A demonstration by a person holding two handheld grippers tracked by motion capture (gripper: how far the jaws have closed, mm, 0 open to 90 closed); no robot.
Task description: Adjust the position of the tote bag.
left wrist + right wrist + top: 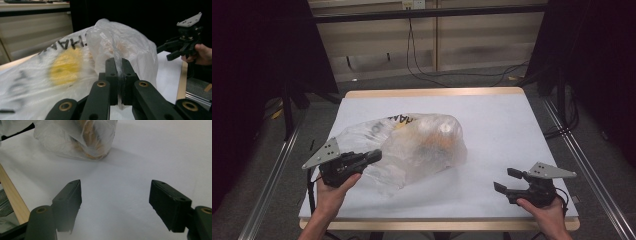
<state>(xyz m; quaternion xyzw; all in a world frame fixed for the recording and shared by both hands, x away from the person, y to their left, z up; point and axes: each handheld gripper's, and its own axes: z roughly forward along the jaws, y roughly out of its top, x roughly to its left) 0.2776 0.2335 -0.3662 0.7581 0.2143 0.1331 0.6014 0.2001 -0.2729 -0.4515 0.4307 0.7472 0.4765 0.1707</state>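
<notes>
A clear plastic bag (417,142) with black lettering and a yellow mark lies on the white table (497,125), holding orange-brown items. My left gripper (373,156) is at the bag's near left edge, shut on a fold of its film (119,72). The bag (75,55) bulges up beyond the jaws. My right gripper (508,180) hovers open at the table's front right, apart from the bag, nothing between its fingers (70,200). The right gripper view shows the bag (85,137) farther off, with the orange contents showing through.
The table has a wooden edge (437,92) at the back and front. Cables (427,70) lie on the floor behind. Dark stands (287,95) flank both sides. Bare white surface spreads right of the bag.
</notes>
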